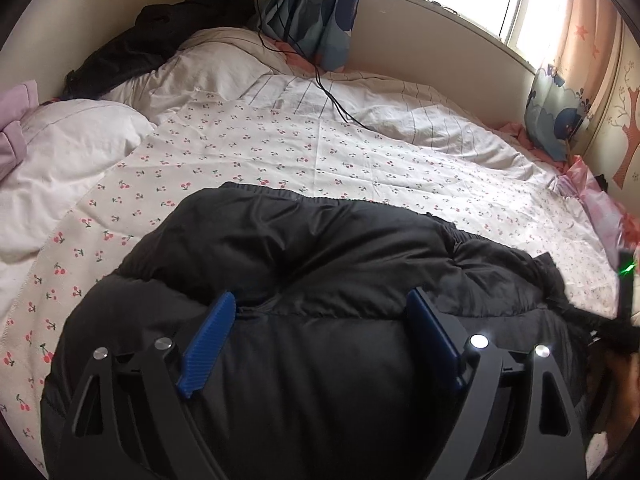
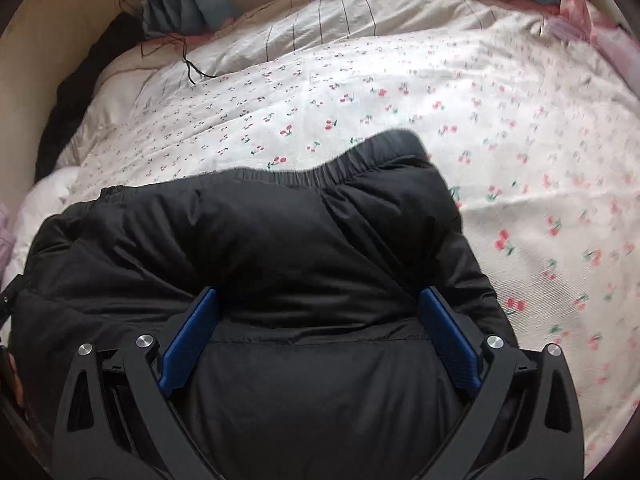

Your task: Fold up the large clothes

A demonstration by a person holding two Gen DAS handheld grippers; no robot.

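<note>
A black puffer jacket lies folded on a bed with a cherry-print sheet. My left gripper is open, its blue pads spread wide and resting on the jacket's near part. In the right wrist view the same jacket fills the lower half, its elastic hem at the far edge. My right gripper is also open, its pads wide apart over the jacket. Neither gripper pinches any fabric. The right gripper's body shows at the right edge of the left wrist view.
White pillows and a crumpled striped duvet lie at the bed's far side. A black garment is heaped in the far left corner. A black cable trails over the bedding. Curtains hang by the window.
</note>
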